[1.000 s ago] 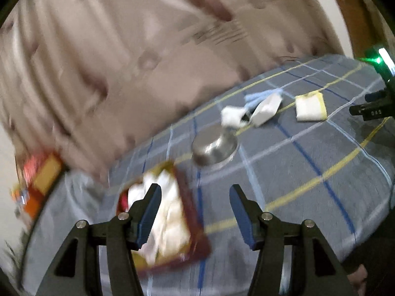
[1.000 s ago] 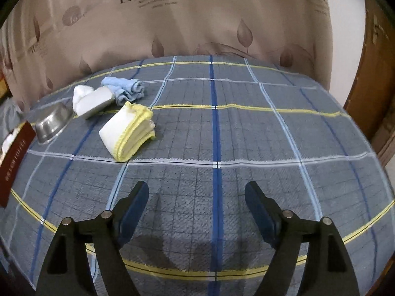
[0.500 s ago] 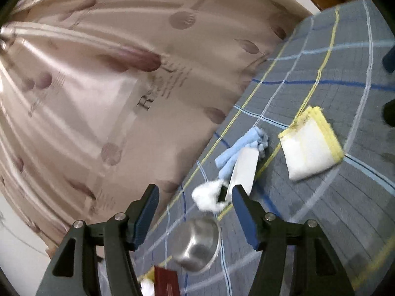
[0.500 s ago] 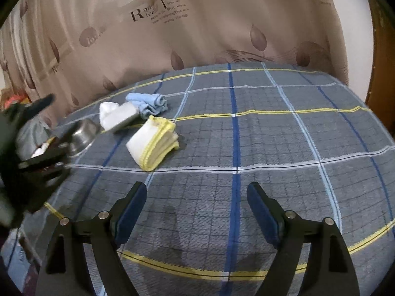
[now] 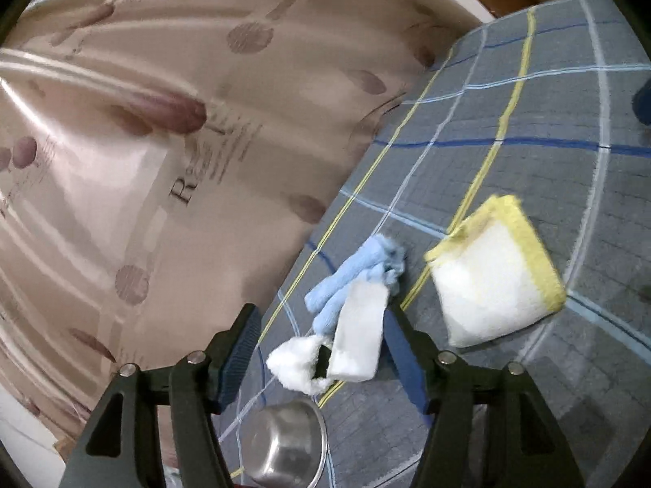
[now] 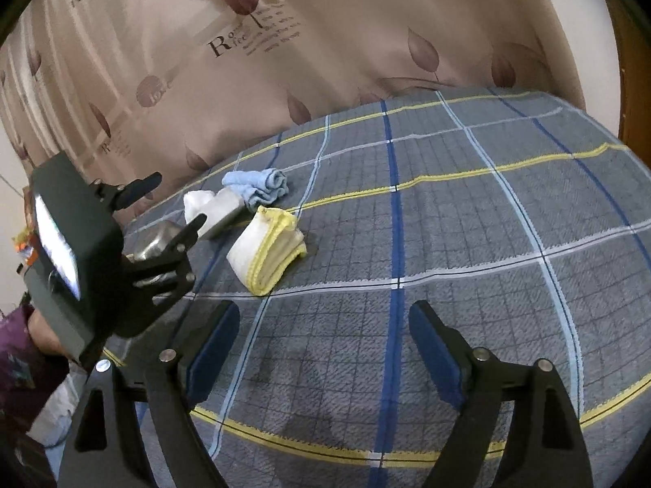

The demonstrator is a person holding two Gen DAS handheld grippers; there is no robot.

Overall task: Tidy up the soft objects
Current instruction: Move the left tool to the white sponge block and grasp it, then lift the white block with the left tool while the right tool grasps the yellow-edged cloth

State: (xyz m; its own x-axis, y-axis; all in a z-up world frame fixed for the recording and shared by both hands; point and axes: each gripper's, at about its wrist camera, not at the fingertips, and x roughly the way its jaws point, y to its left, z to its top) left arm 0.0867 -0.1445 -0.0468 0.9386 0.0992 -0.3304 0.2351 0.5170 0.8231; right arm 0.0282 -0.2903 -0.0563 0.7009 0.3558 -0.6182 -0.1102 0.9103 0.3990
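On the plaid bedsheet (image 6: pixel 468 244) lie a folded white cloth with yellow edging (image 5: pixel 496 284) (image 6: pixel 264 252), a rolled light-blue cloth (image 5: pixel 354 280) (image 6: pixel 260 181), a white block (image 5: pixel 360 337) (image 6: pixel 223 211) and a fluffy white cloth (image 5: pixel 297 366) (image 6: pixel 197 201). My left gripper (image 5: pixel 321 349) (image 6: pixel 173 203) hovers over the left end of this group. Its jaws are opening, and the white block and fluffy cloth lie ahead between the fingers, untouched. My right gripper (image 6: pixel 323 349) hangs over bare sheet nearer the front. Its jaws are opening with nothing between them.
A steel bowl (image 5: pixel 289 447) (image 6: pixel 156 240) sits just under the left gripper, left of the cloths. A beige leaf-print curtain (image 6: pixel 325 40) hangs along the bed's far edge. A wooden frame (image 6: pixel 634 81) stands at the right. A purple sleeve (image 6: pixel 16 366) shows at the lower left.
The left gripper swung away from the red tray, rolled, and closed in on the cloth pile past the bowl. It came into the right wrist view. Both jaws spread slightly wider.
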